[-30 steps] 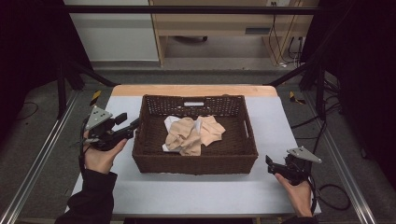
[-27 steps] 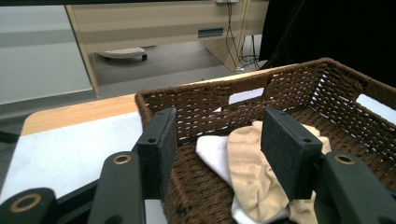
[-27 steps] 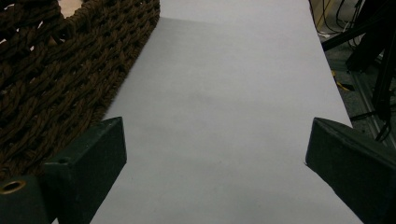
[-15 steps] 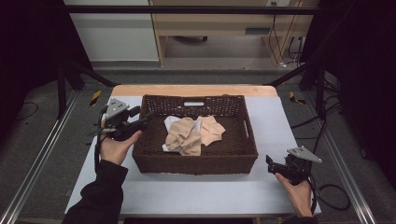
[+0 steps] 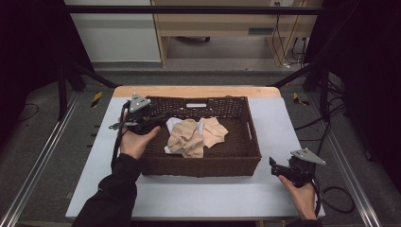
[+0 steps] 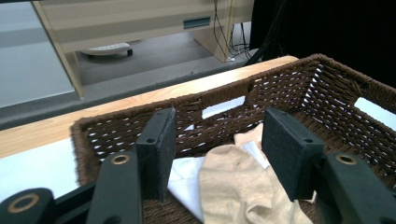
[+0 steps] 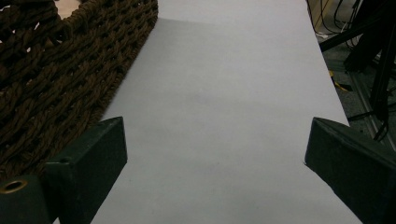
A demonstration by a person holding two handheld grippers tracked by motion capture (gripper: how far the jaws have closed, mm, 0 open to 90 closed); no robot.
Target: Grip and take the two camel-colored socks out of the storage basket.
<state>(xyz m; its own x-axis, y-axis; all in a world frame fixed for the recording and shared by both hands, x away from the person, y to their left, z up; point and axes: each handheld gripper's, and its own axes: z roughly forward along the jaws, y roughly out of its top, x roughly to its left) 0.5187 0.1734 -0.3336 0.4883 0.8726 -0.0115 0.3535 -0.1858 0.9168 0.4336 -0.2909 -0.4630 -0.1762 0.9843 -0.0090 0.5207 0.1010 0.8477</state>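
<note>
A white-covered table [image 5: 222, 198] carried a dark brown wicker basket [image 5: 208, 165] at its middle, and inside the basket, toward its left and middle, lay a heap of beige socks [image 5: 196, 137] over a white one [image 6: 184, 182]. The left gripper [image 5: 158, 118] was held over the basket's far left corner, pointing right toward the socks, its jaws spread apart with nothing between them. The right gripper [image 5: 273, 163] sat low at the table's near right, just beside the basket's near right corner, its jaws wide apart over bare tabletop.
</note>
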